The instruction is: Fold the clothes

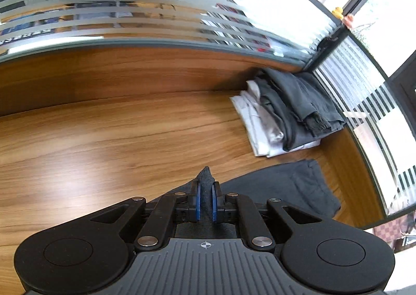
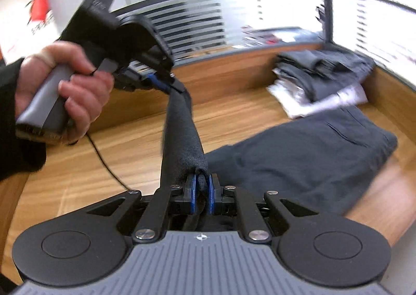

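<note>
The left gripper (image 1: pixel 205 200) is seen clamped on a pinch of the dark grey cloth garment (image 1: pixel 291 188), whose gripped corner is largely hidden behind the black linkage. The right gripper (image 2: pixel 202 195) is likewise closed on the same garment, a taut rolled edge being stretched up to the left gripper, which is held aloft, tilted downward, in the person's hand (image 2: pixel 65 89). The rest of the garment is draped on the wooden bench (image 1: pixel 104 139). Beyond it, a blurred stack of grey and white folded clothes (image 1: pixel 286 113) appears to be set in the corner.
</note>
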`<state>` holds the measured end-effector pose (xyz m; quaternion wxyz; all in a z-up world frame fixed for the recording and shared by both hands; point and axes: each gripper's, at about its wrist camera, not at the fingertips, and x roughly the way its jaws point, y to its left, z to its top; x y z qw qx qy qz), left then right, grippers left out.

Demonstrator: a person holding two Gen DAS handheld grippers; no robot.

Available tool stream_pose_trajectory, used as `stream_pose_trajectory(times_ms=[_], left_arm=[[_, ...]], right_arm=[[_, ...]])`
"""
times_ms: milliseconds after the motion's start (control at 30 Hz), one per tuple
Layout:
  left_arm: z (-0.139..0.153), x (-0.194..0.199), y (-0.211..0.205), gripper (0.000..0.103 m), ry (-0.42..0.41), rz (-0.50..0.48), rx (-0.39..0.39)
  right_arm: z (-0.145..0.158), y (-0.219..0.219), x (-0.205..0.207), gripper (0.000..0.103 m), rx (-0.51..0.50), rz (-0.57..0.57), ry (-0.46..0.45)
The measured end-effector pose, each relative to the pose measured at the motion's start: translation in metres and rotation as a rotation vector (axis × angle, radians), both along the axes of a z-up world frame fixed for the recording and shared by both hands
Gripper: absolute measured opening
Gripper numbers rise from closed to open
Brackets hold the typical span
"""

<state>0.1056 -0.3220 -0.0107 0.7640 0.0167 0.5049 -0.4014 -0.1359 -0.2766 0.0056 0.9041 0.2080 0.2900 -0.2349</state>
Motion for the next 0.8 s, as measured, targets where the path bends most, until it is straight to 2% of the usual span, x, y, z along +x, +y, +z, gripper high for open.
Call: stream_pose_trajectory(times_ms=[267,433,500,533,600,733,800], left_arm=[[-0.016,-0.024,-0.094,0.010,-0.014,-0.042,0.057],[-0.048,-0.030,-0.144,0.012,-0.026,-0.063,0.146],[-0.062,-0.033,-0.157,0.014,-0.037,-0.082,0.174],[-0.068,-0.034,-0.162,0.020,-0.048,-0.096,0.185],[-0.076,-0.038,-0.170,0.025,-0.073,-0.122,0.198],[-0.073,-0.038,-0.171,0.033,-0.121,-0.204,0.194],[-0.068,-0.034,-0.166,0.041,-0.138,-0.255,0.193]], right_arm=[[-0.026,-0.099,-0.039,0.010,0.119,-0.123,-0.035],[-0.061,-0.154,-0.049,0.010,0.214,-0.169,-0.015],[-0.079,-0.170,-0.049,0.006,0.245,-0.181,0.010],[-0.088,-0.178,-0.050,0.006,0.260,-0.187,0.023],[-0.105,-0.192,-0.052,0.005,0.299,-0.204,0.046],[-0.127,-0.209,-0.055,0.005,0.353,-0.201,0.080],[-0.128,-0.213,-0.054,0.006,0.357,-0.186,0.087]])
